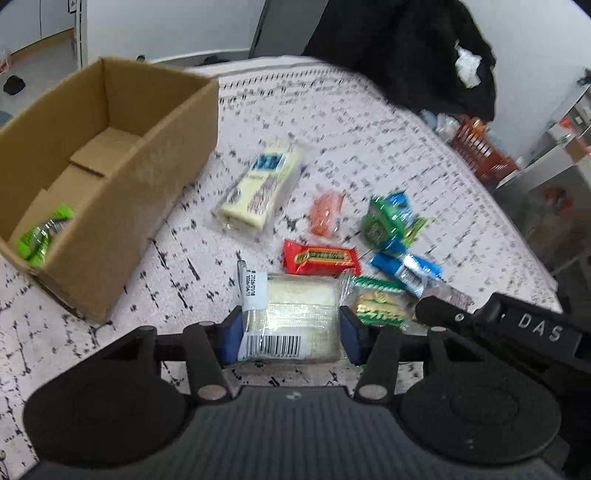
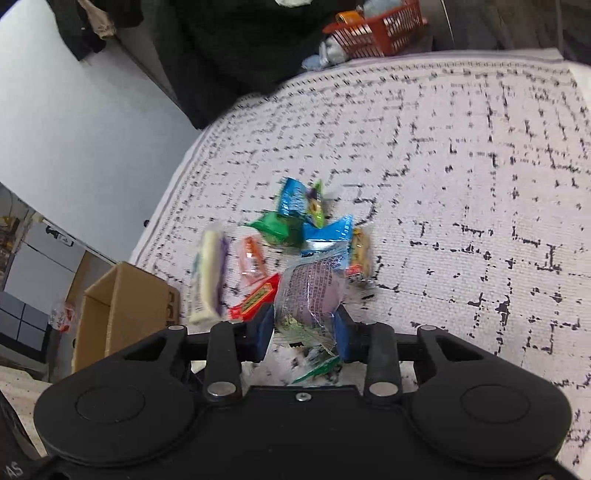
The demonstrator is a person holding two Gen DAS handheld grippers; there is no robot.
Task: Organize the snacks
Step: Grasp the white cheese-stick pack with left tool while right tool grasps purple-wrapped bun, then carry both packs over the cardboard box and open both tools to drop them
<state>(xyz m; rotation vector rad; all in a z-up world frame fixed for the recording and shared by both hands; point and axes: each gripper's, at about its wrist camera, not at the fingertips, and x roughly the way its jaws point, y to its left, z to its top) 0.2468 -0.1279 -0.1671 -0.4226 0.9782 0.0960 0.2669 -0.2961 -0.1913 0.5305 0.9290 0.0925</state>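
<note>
Both loaded, mid-carry. Left gripper (image 1: 291,332) clamps a pale wrapped cake (image 1: 295,317); right gripper (image 2: 304,332) pinches a clear-wrapped snack (image 2: 312,295). Next, likely: swing left, drop into cardboard box (image 1: 155,173).

The cloth (image 1: 369,122) is pale, crossed with broken black dashes, and the cardboard box (image 1: 147,177) is plain brown. Scattered wrappers show red (image 1: 320,257), orange (image 1: 325,213), green (image 1: 384,221) and blue (image 1: 404,267); the basket (image 2: 380,29) is orange-red.
</note>
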